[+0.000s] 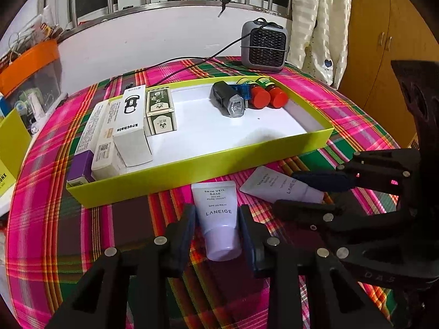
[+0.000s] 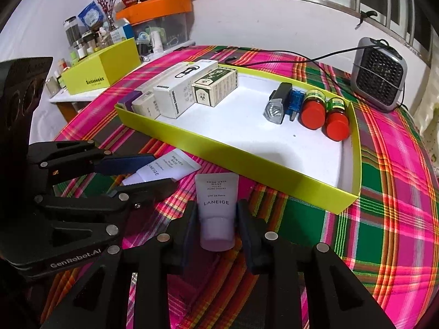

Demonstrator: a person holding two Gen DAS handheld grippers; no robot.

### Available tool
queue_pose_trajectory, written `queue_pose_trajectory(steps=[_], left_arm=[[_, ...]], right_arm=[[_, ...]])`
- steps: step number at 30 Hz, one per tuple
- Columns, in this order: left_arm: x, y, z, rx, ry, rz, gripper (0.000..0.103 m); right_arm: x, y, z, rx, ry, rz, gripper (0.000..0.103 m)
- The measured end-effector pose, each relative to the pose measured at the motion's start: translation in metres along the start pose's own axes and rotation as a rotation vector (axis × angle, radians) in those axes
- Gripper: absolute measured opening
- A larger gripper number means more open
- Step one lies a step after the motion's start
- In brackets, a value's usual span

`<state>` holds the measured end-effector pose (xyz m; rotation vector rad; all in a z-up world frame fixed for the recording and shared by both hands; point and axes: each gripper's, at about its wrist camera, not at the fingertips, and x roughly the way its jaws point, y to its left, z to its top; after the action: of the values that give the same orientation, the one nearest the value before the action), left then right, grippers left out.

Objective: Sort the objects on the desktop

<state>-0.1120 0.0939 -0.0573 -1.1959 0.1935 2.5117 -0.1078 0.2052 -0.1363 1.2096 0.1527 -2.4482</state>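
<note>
Two white Laneige tubes lie on the plaid cloth in front of the yellow-green tray [image 1: 208,161]. My left gripper [image 1: 218,227] has its fingers on both sides of one tube [image 1: 218,213], close to its sides, touching or nearly so. My right gripper [image 2: 216,224] straddles the other tube [image 2: 216,205] the same way. Each gripper shows in the other's view: the right one [image 1: 312,192] around its tube [image 1: 277,186], the left one [image 2: 142,172] around its tube [image 2: 164,167]. The tray [image 2: 247,150] holds boxes [image 1: 129,126], a dark flashlight [image 1: 229,100] and two red-capped bottles [image 1: 267,96].
A grey fan heater [image 1: 264,45] with a black cable stands behind the tray. A yellow box [image 2: 101,68] and an orange-lidded bin [image 2: 156,22] with clutter sit on a side shelf at the left. A wooden cabinet [image 1: 384,41] is at the right.
</note>
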Motion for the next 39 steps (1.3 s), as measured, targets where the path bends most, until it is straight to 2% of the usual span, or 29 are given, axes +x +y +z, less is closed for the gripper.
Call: queue_pose_trajectory(steps=[11, 25, 39], left_arm=[[-0.003, 0.001, -0.002, -0.012, -0.004, 0.001, 0.032], [-0.014, 0.007, -0.01, -0.073, -0.012, -0.038, 0.031], [-0.032, 0.008, -0.005, -0.086, -0.072, -0.07, 0.031]], right_arm=[[-0.002, 0.003, -0.004, 0.003, -0.021, -0.029, 0.03], [-0.014, 0.003, -0.015, 0.05, -0.04, 0.0, 0.029], [-0.028, 0.004, -0.01, 0.071, -0.092, 0.016, 0.029]])
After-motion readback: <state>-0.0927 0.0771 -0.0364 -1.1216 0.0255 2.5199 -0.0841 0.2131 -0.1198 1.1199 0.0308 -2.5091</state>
